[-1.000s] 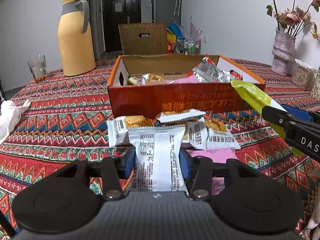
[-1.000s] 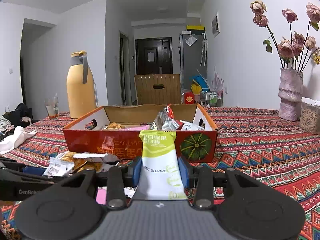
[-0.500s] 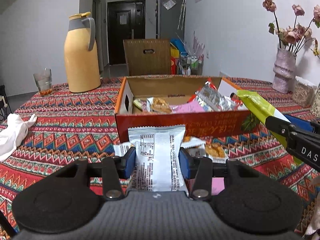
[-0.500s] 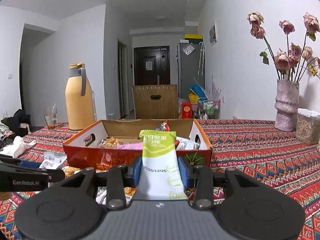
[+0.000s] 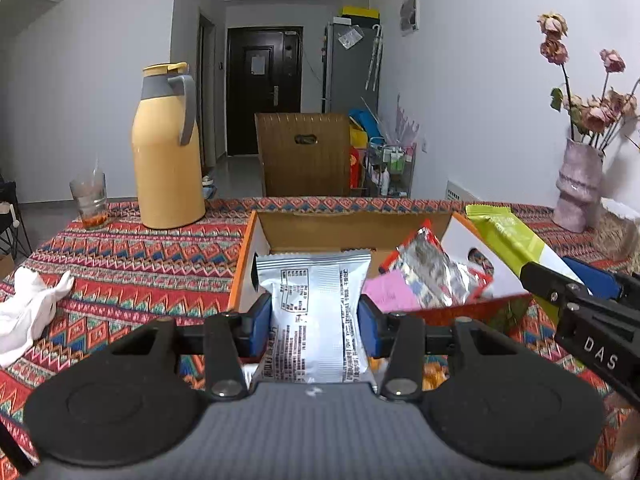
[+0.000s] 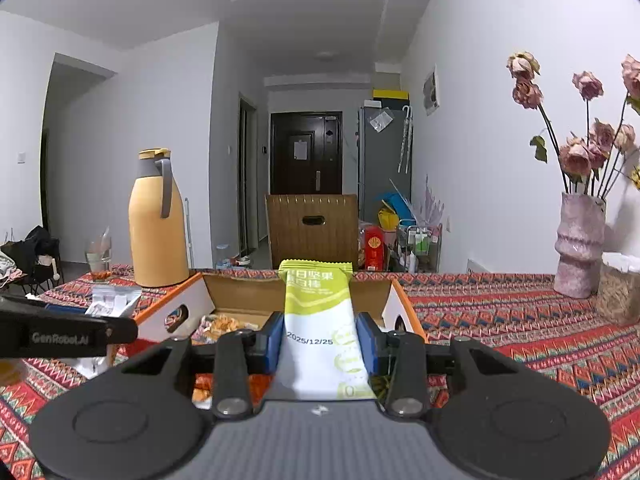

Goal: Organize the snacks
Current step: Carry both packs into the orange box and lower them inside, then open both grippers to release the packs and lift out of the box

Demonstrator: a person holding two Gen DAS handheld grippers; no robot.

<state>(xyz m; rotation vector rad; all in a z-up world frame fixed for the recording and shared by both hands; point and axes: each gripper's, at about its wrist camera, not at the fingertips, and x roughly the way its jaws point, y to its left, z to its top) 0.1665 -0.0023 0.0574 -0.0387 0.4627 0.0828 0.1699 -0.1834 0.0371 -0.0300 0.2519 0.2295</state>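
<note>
My left gripper [image 5: 314,328] is shut on a silver-white snack packet [image 5: 314,312], held upright just in front of the open orange cardboard box [image 5: 242,264]. The box holds a pink packet [image 5: 386,294] and a crinkled silver-red packet [image 5: 434,270]. My right gripper [image 6: 320,338] is shut on a green-and-white nut bar packet [image 6: 318,312], held before the box [image 6: 172,312]. The right gripper also shows in the left wrist view [image 5: 588,320], with its green packet [image 5: 508,236] at the box's right end. The left gripper shows at the right wrist view's left edge [image 6: 68,334].
A yellow thermos jug [image 5: 166,152] and a glass [image 5: 89,200] stand at the back left of the patterned tablecloth [image 5: 132,264]. A white cloth [image 5: 28,312] lies at the left. A vase of dried roses [image 6: 580,240] and a woven basket [image 6: 620,288] stand at the right.
Both grippers have risen and moved forward toward the box, still holding their packets. The loose snacks in front of the box have dropped out of sight below.
</note>
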